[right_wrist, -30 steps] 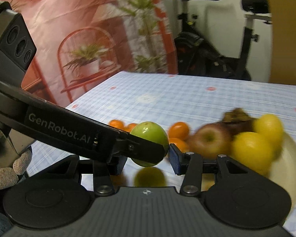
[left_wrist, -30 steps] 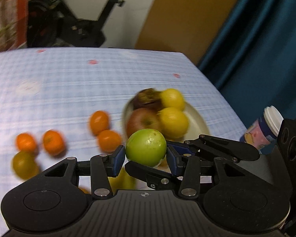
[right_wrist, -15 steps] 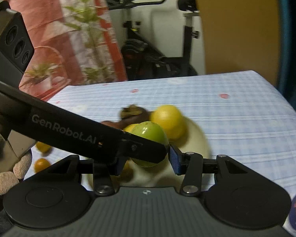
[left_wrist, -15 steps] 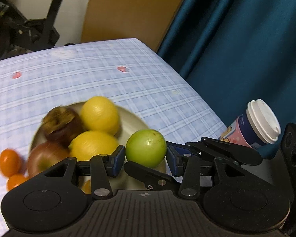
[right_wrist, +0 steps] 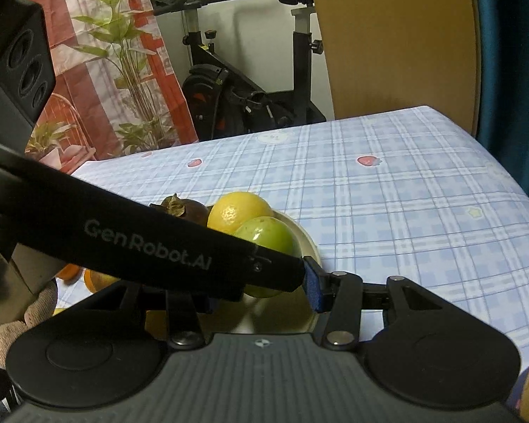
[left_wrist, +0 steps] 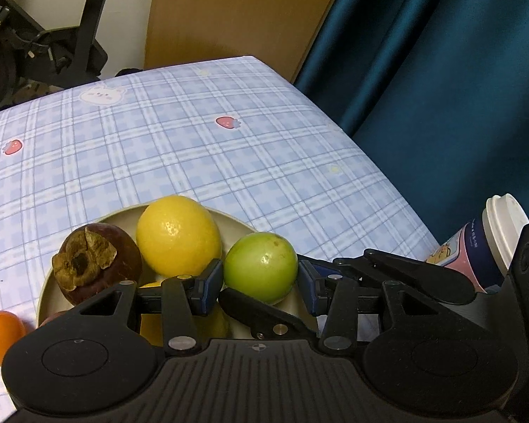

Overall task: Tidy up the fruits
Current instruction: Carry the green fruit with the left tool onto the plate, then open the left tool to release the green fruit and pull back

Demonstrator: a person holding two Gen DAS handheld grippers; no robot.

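Observation:
My left gripper [left_wrist: 261, 278] is shut on a green fruit [left_wrist: 261, 266] and holds it over the right side of a cream plate [left_wrist: 44, 296]. The plate holds a yellow citrus [left_wrist: 178, 234], a dark mangosteen [left_wrist: 97, 262] and more fruit hidden under the gripper. In the right wrist view the green fruit [right_wrist: 269, 234] sits just ahead of my right gripper [right_wrist: 261, 292], whose jaws stand apart. The left gripper's black finger [right_wrist: 158, 243] crosses in front and hides the right gripper's left pad. The plate rim [right_wrist: 308, 243] shows there too.
A small orange [left_wrist: 1, 331] lies on the checked tablecloth left of the plate; more oranges [right_wrist: 91, 278] show in the right wrist view. A lidded paper cup [left_wrist: 483, 243] stands at the table's right edge. An exercise bike [right_wrist: 247, 81] and blue curtain stand beyond the table.
Both grippers swung right, from the loose oranges to over the plate. The left gripper kept the green fruit and brought it lower and closer to the plate's right side.

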